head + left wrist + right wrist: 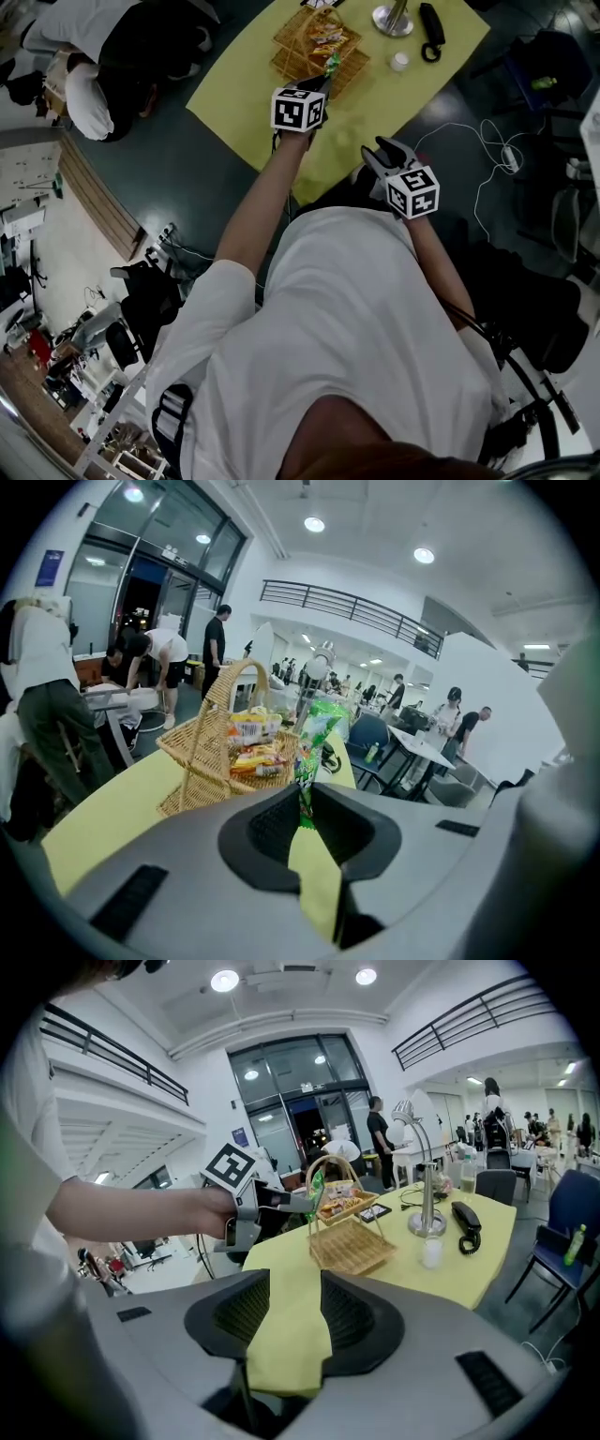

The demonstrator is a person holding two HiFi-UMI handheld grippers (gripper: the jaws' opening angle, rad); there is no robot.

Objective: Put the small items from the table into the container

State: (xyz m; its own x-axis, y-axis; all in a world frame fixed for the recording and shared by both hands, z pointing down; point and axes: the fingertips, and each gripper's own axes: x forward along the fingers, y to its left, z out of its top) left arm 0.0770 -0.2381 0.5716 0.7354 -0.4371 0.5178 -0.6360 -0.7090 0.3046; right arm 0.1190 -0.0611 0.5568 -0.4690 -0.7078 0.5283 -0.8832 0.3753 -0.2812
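Left gripper (326, 80) is clamped on a green packet (314, 738), with its jaws nearly together on the lower end of the packet. The packet stands almost upright, so its long axis runs up from the jaws and its free top end is above them. It is in the air over the yellow table (244, 94), not lying on it. The basket (202, 761) is just ahead of this gripper and a little to the left in the left gripper view. In the right gripper view the packet is just beside the upper tray of the basket, where other snacks already lie; I cannot tell if it touches the rim. I think the coming move depends on this: the packet must pass forward over the rim of the tray before the jaws let it go, or it may fall outside. Right gripper (380, 155) has its jaws apart with nothing between them. It hangs near the near edge of the table, well apart from the basket, so the left one is clearly nearer.
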